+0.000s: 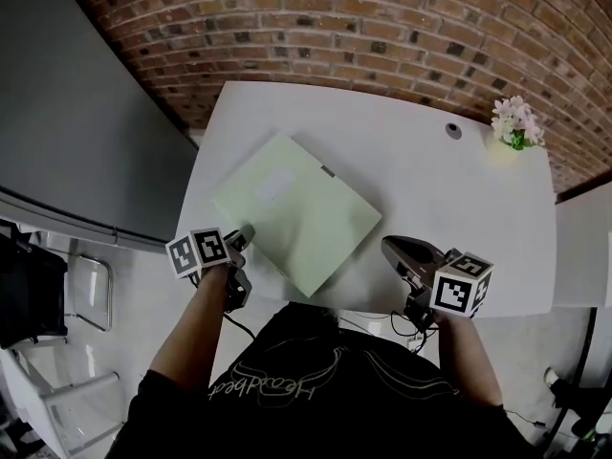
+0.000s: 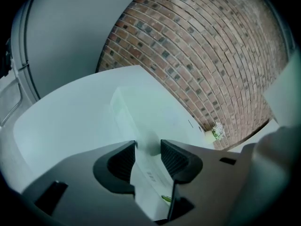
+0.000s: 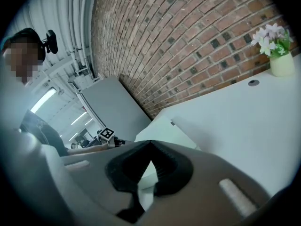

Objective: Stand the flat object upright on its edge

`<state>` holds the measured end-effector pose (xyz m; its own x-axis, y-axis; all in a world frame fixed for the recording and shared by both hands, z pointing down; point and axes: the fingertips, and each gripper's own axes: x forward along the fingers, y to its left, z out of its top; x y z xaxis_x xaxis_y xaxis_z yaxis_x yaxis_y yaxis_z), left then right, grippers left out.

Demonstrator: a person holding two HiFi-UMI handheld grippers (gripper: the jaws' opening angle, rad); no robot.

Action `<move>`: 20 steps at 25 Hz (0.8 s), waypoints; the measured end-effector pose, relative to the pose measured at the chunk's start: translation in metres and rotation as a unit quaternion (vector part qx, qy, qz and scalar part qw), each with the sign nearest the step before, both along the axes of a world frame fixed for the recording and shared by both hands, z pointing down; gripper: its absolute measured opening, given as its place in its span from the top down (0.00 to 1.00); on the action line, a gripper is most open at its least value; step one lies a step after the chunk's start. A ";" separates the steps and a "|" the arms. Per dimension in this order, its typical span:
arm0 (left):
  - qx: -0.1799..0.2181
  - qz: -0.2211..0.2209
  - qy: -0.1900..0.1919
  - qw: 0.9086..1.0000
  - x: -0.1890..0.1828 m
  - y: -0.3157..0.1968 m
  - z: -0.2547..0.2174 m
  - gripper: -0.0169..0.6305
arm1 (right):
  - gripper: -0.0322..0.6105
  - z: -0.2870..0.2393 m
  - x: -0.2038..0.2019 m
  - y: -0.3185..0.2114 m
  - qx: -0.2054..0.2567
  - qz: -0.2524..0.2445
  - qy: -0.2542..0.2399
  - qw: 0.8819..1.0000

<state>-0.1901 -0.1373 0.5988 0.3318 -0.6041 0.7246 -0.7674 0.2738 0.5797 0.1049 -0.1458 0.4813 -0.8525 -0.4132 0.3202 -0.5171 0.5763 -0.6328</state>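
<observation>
Head view: folder (image 1: 296,208) flat on table (image 1: 449,199). Left gripper (image 1: 244,235) at its 8 o'clock, half open astride the edge, pinching nothing yet, likely for tipping up. Right gripper (image 1: 392,249) at 4 o'clock, shut, empty, probably ready to steady.

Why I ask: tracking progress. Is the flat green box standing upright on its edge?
No, the flat green box lies with its broad face down on the white table.

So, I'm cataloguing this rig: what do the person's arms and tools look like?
The left tool and right tool are grey with black ribbed pads. Each carries a white cube with black square markers. Black cables trail from them. The person wears a black T-shirt with pale print, and the forearms are uncovered.
</observation>
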 end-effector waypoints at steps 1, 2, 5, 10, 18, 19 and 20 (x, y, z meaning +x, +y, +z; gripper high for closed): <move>-0.002 0.013 -0.002 1.000 -0.001 -0.003 0.000 0.71 | 0.94 0.001 -0.001 -0.003 -0.001 0.006 0.003 1.000; -0.005 0.027 -0.001 1.000 -0.002 -0.006 0.001 0.71 | 0.94 0.002 -0.003 -0.006 -0.002 0.011 0.006 1.000; -0.014 0.067 0.003 0.998 -0.004 -0.016 0.001 0.71 | 0.94 0.004 -0.009 -0.017 -0.005 0.021 0.018 1.000; -0.020 0.129 0.010 0.991 -0.007 -0.037 0.001 0.71 | 0.94 0.009 -0.020 -0.036 -0.015 0.033 0.023 0.999; -0.015 0.201 -0.007 0.979 -0.008 -0.071 0.000 0.71 | 0.91 0.024 -0.032 -0.060 -0.034 0.038 0.043 0.998; -0.012 0.208 -0.008 0.978 -0.008 -0.075 0.000 0.71 | 0.90 0.027 -0.033 -0.063 -0.037 0.037 0.045 0.998; -0.009 0.214 -0.009 0.977 -0.007 -0.078 0.000 0.71 | 0.90 0.030 -0.034 -0.066 -0.040 0.038 0.049 0.997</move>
